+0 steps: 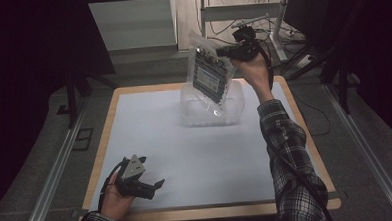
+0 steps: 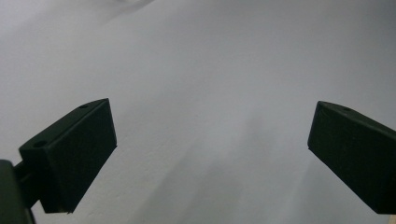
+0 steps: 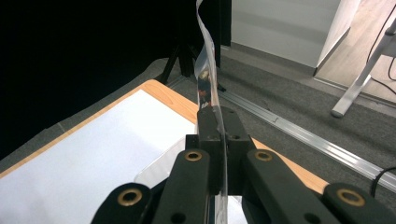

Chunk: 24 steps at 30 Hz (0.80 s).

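Right gripper point(image 1: 230, 52) clamped on edge of clear packet point(image 1: 210, 76), hanging above clear plastic tub point(image 1: 236, 102) at far side of bench point(image 1: 105, 134). Best lowered straight, grip kept firm. Left gripper point(image 1: 155, 186) open, idle on near corner.

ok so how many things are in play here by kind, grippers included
grippers: 2 (left gripper open, right gripper clamped on the packet)
clear plastic packets: 1 (packet held up in the air)
clear plastic bins: 1 (bin on the table)
total: 4
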{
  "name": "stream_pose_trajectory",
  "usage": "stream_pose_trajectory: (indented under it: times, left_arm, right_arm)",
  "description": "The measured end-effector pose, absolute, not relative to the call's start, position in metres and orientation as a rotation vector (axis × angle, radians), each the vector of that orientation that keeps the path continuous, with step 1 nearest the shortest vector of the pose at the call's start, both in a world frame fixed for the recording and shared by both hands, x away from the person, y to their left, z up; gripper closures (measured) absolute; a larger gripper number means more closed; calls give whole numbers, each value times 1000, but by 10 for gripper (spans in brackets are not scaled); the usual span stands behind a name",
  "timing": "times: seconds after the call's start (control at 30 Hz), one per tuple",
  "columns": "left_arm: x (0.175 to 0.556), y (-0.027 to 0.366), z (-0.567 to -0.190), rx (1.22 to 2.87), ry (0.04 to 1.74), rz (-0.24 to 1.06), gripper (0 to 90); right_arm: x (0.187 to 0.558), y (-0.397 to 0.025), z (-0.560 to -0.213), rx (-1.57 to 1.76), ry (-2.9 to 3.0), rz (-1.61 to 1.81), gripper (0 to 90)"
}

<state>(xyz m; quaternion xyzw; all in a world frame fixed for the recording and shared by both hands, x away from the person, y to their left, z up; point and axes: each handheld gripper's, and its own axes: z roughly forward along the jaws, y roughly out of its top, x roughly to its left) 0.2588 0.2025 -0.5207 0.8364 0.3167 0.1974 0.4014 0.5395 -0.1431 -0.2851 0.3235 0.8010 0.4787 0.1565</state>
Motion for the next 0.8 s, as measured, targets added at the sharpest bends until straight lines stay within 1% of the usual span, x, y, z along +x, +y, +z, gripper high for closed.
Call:
stream_pose_trajectory:
  times: [0.53, 0.67, 0.8]
  left_arm:
    - [258, 200, -521, 2130, 787, 497, 8]
    - [258, 200, -521, 2133, 786, 497, 8]
    - [258, 199, -521, 2135, 786, 497, 8]
  right_arm:
    - [556, -136, -320, 972, 2324, 1374, 890]
    - [559, -137, -334, 1000, 2337, 1397, 890]
    - [560, -142, -341, 1025, 2330, 1425, 890]
